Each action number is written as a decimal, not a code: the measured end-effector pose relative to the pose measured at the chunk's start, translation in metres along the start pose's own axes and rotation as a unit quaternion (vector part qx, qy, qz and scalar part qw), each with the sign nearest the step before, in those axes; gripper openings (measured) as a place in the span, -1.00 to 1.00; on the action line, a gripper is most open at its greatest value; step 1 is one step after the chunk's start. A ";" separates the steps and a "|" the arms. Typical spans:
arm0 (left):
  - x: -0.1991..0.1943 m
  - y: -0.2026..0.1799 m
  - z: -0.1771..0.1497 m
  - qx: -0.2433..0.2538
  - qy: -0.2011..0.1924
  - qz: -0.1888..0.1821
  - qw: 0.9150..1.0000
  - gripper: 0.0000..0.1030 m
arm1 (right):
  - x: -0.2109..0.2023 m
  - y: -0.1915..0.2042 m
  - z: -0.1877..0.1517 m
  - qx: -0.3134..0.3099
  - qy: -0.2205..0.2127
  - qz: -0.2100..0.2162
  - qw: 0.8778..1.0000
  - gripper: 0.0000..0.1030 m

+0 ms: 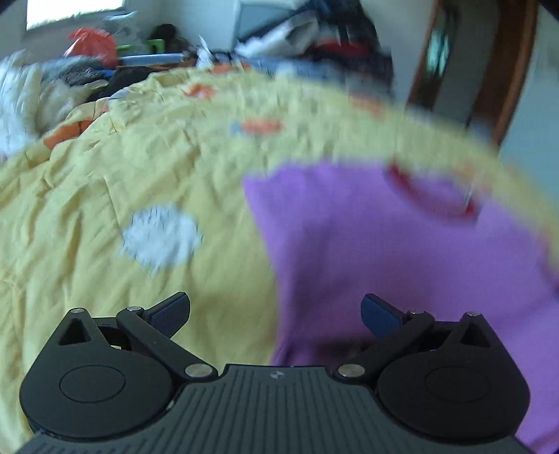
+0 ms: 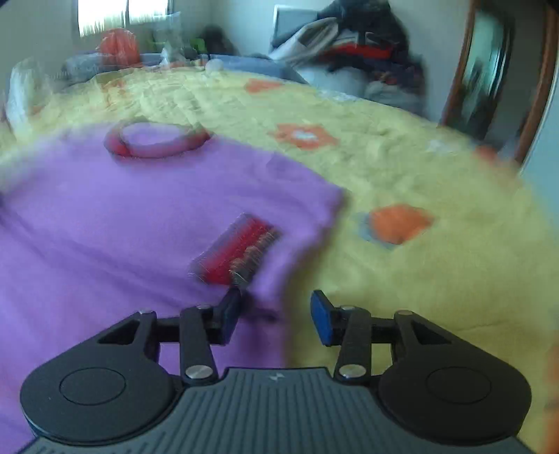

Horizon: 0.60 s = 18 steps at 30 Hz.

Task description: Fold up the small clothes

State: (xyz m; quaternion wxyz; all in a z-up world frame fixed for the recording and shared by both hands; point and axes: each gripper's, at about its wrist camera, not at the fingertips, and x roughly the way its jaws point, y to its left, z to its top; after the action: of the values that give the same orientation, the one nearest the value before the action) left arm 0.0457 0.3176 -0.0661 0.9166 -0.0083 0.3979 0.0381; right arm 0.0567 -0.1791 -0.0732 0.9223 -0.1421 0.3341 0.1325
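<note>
A small purple shirt (image 1: 401, 251) with a red-trimmed neck (image 1: 433, 195) lies on the yellow bedspread (image 1: 104, 181). My left gripper (image 1: 276, 314) is open wide over the shirt's left edge, nothing between its fingers. In the right wrist view the same purple shirt (image 2: 122, 216) fills the left half, its neck opening (image 2: 157, 139) at the far end and a red cuff (image 2: 241, 248) folded onto it. My right gripper (image 2: 276, 317) is open at the shirt's right edge, just below the cuff; its left finger is over the fabric. Both views are motion-blurred.
The bedspread (image 2: 419, 167) has orange flower patches (image 2: 398, 223) and a white patch (image 1: 160, 237). Piled clothes (image 1: 314, 31) and a chair stand beyond the bed; a wooden door frame (image 2: 538, 87) is at the right. Pillows and clutter (image 1: 42, 87) lie at the far left.
</note>
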 end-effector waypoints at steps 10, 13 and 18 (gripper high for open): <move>-0.053 0.033 -0.061 -0.047 0.010 -0.078 0.996 1.00 | -0.058 -0.029 -0.058 0.186 0.020 0.144 0.972 0.40; -0.064 0.024 -0.075 -0.019 0.019 -0.065 0.998 1.00 | -0.065 -0.003 -0.067 0.178 0.011 0.190 0.966 -0.71; -0.071 0.003 -0.081 0.034 0.023 -0.048 0.998 0.64 | -0.080 0.002 -0.062 0.160 -0.011 0.147 0.976 -0.87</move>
State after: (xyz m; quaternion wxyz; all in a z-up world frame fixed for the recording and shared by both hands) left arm -0.0615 0.3120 -0.0698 0.9077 0.0026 0.4192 -0.0194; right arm -0.0389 -0.2113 -0.0672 0.9070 0.0600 0.3582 0.2130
